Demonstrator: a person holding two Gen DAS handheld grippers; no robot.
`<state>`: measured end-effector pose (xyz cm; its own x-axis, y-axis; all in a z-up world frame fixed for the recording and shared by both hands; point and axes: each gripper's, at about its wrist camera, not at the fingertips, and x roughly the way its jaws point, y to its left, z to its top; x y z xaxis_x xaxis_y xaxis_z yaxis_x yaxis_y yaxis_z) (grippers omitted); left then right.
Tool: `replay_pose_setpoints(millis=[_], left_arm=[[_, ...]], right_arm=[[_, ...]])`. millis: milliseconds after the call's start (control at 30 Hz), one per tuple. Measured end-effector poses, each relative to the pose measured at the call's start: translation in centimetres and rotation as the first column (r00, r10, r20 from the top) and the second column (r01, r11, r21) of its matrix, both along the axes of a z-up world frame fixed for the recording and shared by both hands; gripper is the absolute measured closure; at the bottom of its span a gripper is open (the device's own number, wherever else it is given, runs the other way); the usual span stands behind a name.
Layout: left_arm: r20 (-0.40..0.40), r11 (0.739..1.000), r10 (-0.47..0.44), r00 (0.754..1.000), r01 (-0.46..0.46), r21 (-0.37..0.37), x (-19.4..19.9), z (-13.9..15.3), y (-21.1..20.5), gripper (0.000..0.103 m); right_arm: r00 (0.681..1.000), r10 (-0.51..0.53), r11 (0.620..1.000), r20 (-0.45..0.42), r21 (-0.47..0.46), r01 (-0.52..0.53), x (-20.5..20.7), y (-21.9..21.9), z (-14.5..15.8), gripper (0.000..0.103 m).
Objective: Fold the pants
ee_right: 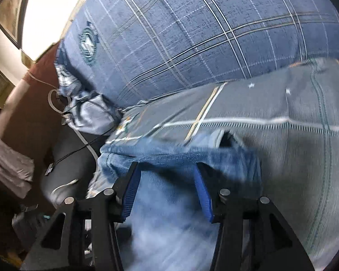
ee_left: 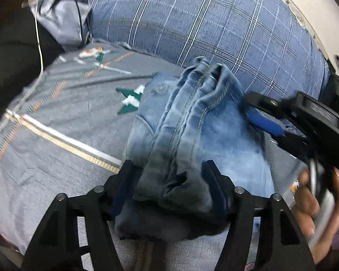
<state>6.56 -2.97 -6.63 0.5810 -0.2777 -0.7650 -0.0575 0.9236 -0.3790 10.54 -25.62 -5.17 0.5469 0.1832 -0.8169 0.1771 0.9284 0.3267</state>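
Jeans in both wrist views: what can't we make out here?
- Left wrist view: the bunched jeans cover the pads of the left gripper, so contact is unclear.
- Right wrist view: motion blur smears the denim between the fingers of the right gripper; grip not readable.
- Both views: the jeans' near end runs under the grippers, so fold count is hidden.
- Left wrist view: hand cut off by the frame edge.

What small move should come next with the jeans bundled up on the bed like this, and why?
Probably draw the left gripper back off the jeans. The denim already lies folded in a thick bundle on the grey bedspread, a bunched end sits between the left fingers, and the right gripper stands open over the cloth. Pulling back slowly should avoid dragging the fold apart.
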Motion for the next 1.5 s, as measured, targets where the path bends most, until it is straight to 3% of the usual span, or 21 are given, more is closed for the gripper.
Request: replay_pose_setpoints(millis=[67, 167, 267, 400, 500, 600, 733, 867, 1067, 1267, 1500], left_arm=[[-0.007, 1.000, -0.001, 1.000, 0.001, 0.005, 0.1, -0.3, 0.1, 0.034], [-0.008, 0.999, -0.011, 1.000, 0.012, 0.044, 0.4, -0.5, -0.2, 0.031], [-0.009, 0.999, -0.008, 1.000, 0.008, 0.044, 0.0, -0.3, -0.3, 0.031], [0.010, 1.000, -0.001, 1.000, 0.001, 0.021, -0.3, 0.3, -0.2, 0.031], [0.093, 0.992, -0.018, 0.996, 0.006, 0.129, -1.4, 2.4, -1.5, 0.032], [0.137, 0.981, -0.042, 0.990, 0.015, 0.194, -2.2, 4.0, -2.4, 0.032], [0.176, 0.977, -0.049, 0.983, 0.011, 0.211, -4.1, 5.8, -2.2, 0.031], [0.263, 0.966, -0.077, 0.962, 0.007, 0.257, -7.1, 7.5, -2.8, 0.020], [0.331, 0.938, -0.116, 0.937, -0.007, 0.348, -11.3, 7.8, -3.8, 0.017], [0.320, 0.921, -0.127, 0.939, -0.008, 0.389, -13.3, 6.7, -3.9, 0.016], [0.283, 0.926, -0.113, 0.952, -0.002, 0.377, -13.1, 6.2, -3.8, 0.016]], right_arm=[[0.998, -0.013, 1.000, -0.054, -0.024, 0.012, 1.5, -0.3, -1.3, 0.063], [0.995, -0.009, 0.998, -0.098, -0.059, 0.004, 2.2, -0.3, -2.7, 0.063], [0.996, 0.003, 0.998, -0.086, -0.055, -0.008, 1.9, -0.2, -2.2, 0.060], [1.000, 0.018, 1.000, 0.000, -0.011, -0.018, 0.1, 0.0, 0.1, 0.051], [0.996, 0.002, 1.000, 0.091, -0.018, 0.000, -2.4, 0.5, 2.3, 0.042], [0.990, -0.017, 0.997, 0.138, -0.077, 0.027, -5.7, 1.1, 4.1, 0.041], [0.972, -0.097, 0.991, 0.216, -0.070, 0.114, -11.3, 0.8, 5.7, 0.033], [0.955, -0.174, 0.982, 0.240, -0.030, 0.187, -17.0, 0.5, 5.8, 0.030], [0.952, -0.134, 0.969, 0.276, -0.163, 0.184, -22.4, 3.3, 6.7, 0.030], [0.954, -0.080, 0.961, 0.289, -0.232, 0.150, -24.2, 5.9, 6.8, 0.029], [0.960, -0.051, 0.958, 0.275, -0.258, 0.125, -23.7, 7.1, 6.2, 0.029]])
